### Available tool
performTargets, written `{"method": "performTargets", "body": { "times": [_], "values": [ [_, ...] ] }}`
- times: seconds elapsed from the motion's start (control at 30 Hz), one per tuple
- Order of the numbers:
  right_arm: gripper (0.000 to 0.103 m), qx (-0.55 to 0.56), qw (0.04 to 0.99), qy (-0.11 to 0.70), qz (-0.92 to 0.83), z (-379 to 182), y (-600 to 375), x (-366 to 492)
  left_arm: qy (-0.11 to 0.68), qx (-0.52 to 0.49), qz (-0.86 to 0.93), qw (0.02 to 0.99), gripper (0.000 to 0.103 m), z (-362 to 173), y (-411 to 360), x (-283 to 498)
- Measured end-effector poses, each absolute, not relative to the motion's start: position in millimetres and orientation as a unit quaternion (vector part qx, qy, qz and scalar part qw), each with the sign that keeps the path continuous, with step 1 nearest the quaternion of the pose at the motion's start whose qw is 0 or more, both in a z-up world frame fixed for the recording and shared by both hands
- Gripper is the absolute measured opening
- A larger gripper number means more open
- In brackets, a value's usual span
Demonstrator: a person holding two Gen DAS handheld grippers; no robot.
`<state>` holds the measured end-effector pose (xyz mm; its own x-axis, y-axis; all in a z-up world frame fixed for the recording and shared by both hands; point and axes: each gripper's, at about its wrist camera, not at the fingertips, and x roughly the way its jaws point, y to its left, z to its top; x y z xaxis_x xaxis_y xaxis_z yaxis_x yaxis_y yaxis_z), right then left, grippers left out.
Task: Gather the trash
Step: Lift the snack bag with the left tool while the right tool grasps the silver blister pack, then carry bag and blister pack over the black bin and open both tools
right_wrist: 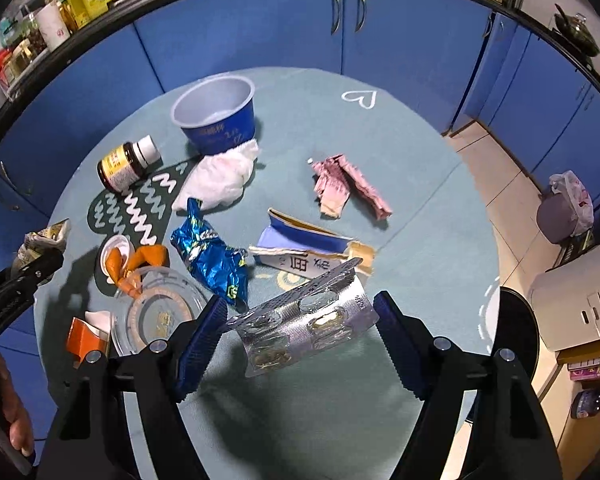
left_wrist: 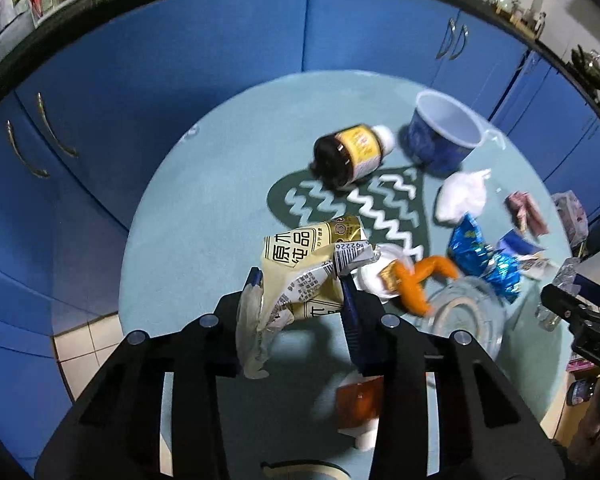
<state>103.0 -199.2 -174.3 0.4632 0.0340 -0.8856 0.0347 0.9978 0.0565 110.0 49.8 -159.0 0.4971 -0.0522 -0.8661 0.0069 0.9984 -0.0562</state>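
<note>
My left gripper (left_wrist: pixel 300 280) is shut on a crumpled cream carton (left_wrist: pixel 300 260) with dark print, lifted off the round teal table (left_wrist: pixel 204 208). In the right wrist view the same carton (right_wrist: pixel 44 240) shows at the left edge. My right gripper (right_wrist: pixel 300 307) is shut on a silver blister pack (right_wrist: pixel 308 320), which hangs tilted above the table and casts a shadow below. Left on the table are a brown pill bottle (right_wrist: pixel 128 164), a blue cup (right_wrist: pixel 220 116), a white tissue (right_wrist: pixel 220 180), a blue foil wrapper (right_wrist: pixel 212 256) and a pink wrapper (right_wrist: pixel 348 184).
A torn blue box (right_wrist: pixel 308 248), an orange peel (right_wrist: pixel 140 260), a glass ashtray (right_wrist: pixel 160 312) and an orange packet (right_wrist: pixel 84 340) lie near the front. Blue cabinets (left_wrist: pixel 180 60) ring the table. A grey bin with a bag (right_wrist: pixel 564 208) stands on the tiled floor at right.
</note>
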Motion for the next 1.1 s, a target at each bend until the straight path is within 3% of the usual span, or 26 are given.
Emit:
{"method": "performTargets", "body": {
  "times": [1.1],
  "values": [
    [0.076,0.114,0.868,0.458,-0.155,-145.8,-374.4,53.4,0.448,0.075,-0.17,0.874,0.039,-106.7,-154.0,116.5]
  ]
}}
